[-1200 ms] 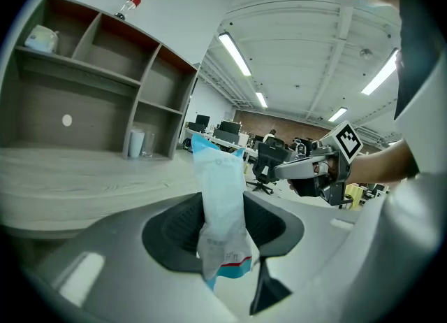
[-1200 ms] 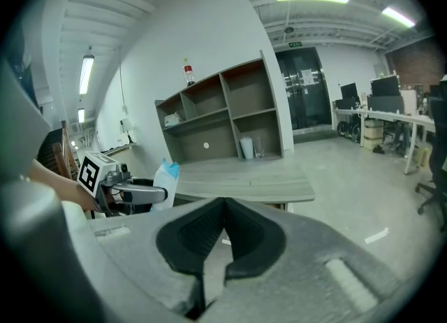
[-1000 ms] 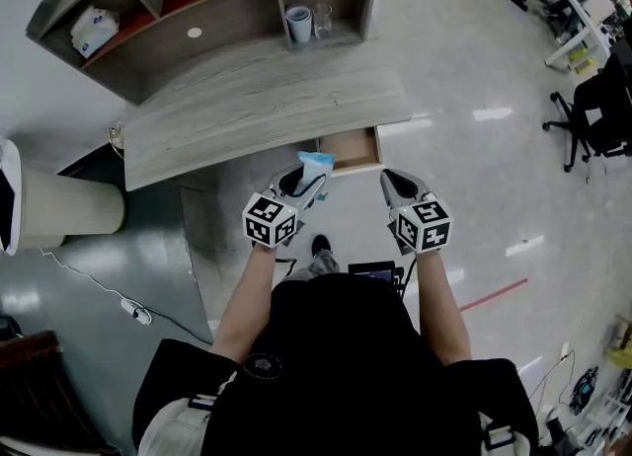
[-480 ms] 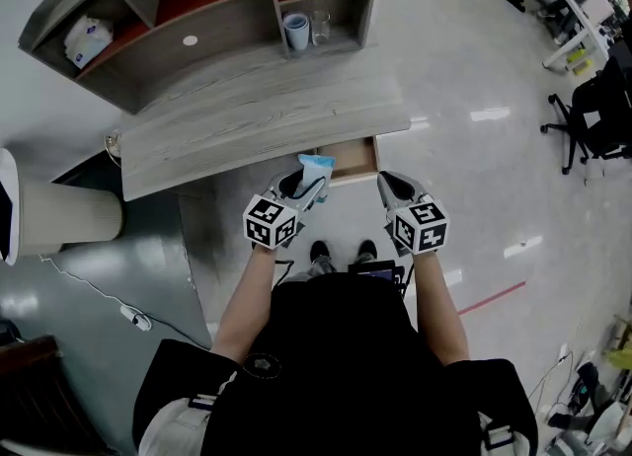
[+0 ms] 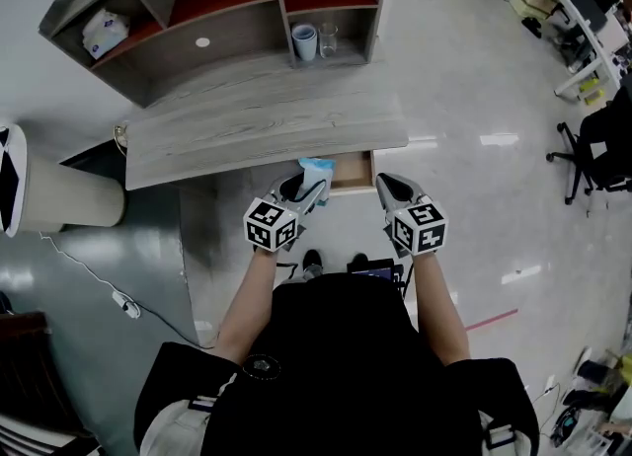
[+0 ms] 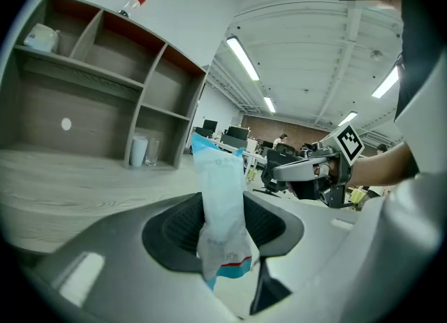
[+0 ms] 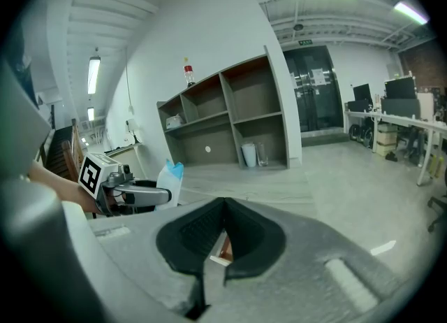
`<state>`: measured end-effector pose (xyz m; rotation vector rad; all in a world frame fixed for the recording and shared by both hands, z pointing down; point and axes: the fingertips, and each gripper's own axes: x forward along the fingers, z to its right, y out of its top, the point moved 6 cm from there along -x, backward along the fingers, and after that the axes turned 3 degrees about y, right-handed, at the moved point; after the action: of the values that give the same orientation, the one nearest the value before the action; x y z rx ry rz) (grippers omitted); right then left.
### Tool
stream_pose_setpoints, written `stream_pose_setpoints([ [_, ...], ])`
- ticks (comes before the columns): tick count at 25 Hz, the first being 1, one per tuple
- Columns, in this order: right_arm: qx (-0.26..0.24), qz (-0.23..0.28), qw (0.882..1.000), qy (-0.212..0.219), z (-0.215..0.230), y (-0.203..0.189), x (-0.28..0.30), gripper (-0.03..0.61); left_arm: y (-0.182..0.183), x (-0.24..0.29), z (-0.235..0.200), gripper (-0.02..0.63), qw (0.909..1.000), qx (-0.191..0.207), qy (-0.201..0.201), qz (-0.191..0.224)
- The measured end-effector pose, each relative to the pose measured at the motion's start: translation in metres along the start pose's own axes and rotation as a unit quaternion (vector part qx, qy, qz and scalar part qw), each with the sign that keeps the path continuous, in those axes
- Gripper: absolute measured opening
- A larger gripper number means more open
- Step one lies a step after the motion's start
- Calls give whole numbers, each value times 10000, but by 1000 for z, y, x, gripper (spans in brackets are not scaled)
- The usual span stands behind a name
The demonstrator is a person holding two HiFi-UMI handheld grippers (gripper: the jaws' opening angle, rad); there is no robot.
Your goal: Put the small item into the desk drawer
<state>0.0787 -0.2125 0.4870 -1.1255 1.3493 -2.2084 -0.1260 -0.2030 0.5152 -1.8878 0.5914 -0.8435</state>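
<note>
A small pale-blue and white packet (image 6: 222, 210) stands upright between the pads of my left gripper (image 5: 308, 186), which is shut on it. In the head view the packet (image 5: 314, 170) sits at the desk's front edge, just left of the open wooden drawer (image 5: 353, 172). My right gripper (image 5: 387, 187) hovers in front of the drawer's right end with its jaws closed together and nothing in them. In the right gripper view the drawer's wooden inside (image 7: 225, 246) shows just past the closed jaw tips, and the left gripper with the packet (image 7: 170, 180) is at the left.
The grey wooden desk (image 5: 247, 123) has a shelf unit (image 5: 227, 5) at its back holding a cup (image 5: 304, 41), a glass (image 5: 328, 39) and a tissue pack (image 5: 105, 33). A cylindrical bin (image 5: 59, 195) stands at left. Office chairs (image 5: 597, 143) are far right.
Both grippers have edged forward toward the desk front, and the packet now sits closer to the drawer opening. The grip on the packet is unchanged.
</note>
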Motion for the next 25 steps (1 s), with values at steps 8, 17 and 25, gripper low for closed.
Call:
stream_pose_setpoints([
  [8, -101, 35, 9995, 288, 11, 8, 1, -5, 7, 6, 11, 173, 9997, 40, 215, 68],
  [17, -125, 41, 9989, 448, 22, 4, -5, -5, 5, 12, 22, 173, 9995, 43, 322, 49],
  [25, -106, 8, 9980, 623, 33, 0, -13, -5, 1, 17, 35, 173, 9990, 62, 447, -33],
])
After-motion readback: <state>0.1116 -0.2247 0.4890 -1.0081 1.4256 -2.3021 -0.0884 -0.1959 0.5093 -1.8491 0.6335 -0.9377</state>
